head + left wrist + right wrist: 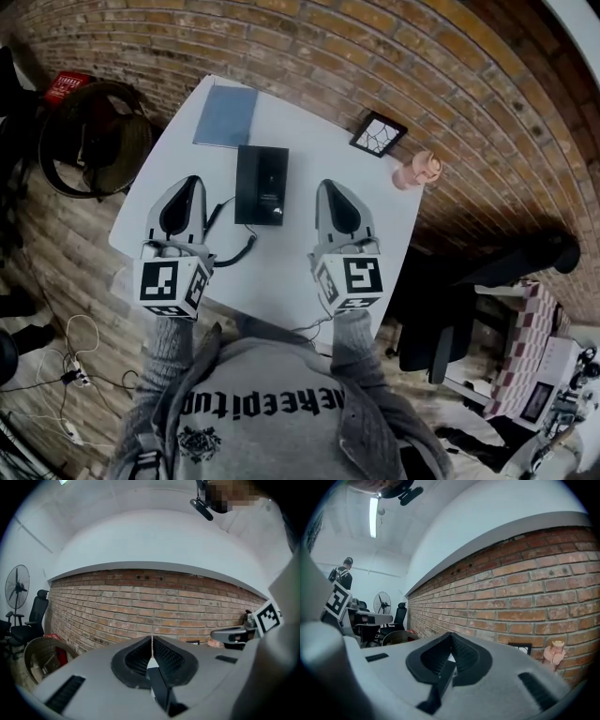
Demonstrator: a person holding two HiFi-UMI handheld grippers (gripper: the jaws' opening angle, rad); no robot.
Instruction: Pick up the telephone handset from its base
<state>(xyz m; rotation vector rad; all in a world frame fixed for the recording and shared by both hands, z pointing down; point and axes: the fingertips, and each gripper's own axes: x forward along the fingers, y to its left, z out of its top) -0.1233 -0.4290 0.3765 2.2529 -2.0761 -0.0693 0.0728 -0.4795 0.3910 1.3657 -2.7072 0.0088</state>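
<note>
Black ribbed pads [138, 658] of the left gripper [152, 640] are pressed flat together, with nothing between them. The right gripper [451, 637] is the same: its dark pads [465, 654] meet along one thin seam and hold nothing. Both grippers point roughly level towards a red brick wall [154, 604].

In the head view the two grey grippers hang over a white rectangular table [309, 155], each with a square-marker cube [172, 284] at its rear and a grey knitted sleeve [167, 352] behind that. Between them, apart from both, lies the black rectangular telephone [261, 185]. From above, its handset and base read as one dark slab with a small pale spot at the near end, and I cannot separate the two. A black coiled cord [239, 251] curls from its near left side across the tabletop, close to the left gripper.

Beyond the telephone a flat blue-grey book [225, 115] lies near the far edge. To the right stand a small black-framed picture [378, 133] and a pink figurine [418, 170].
</note>
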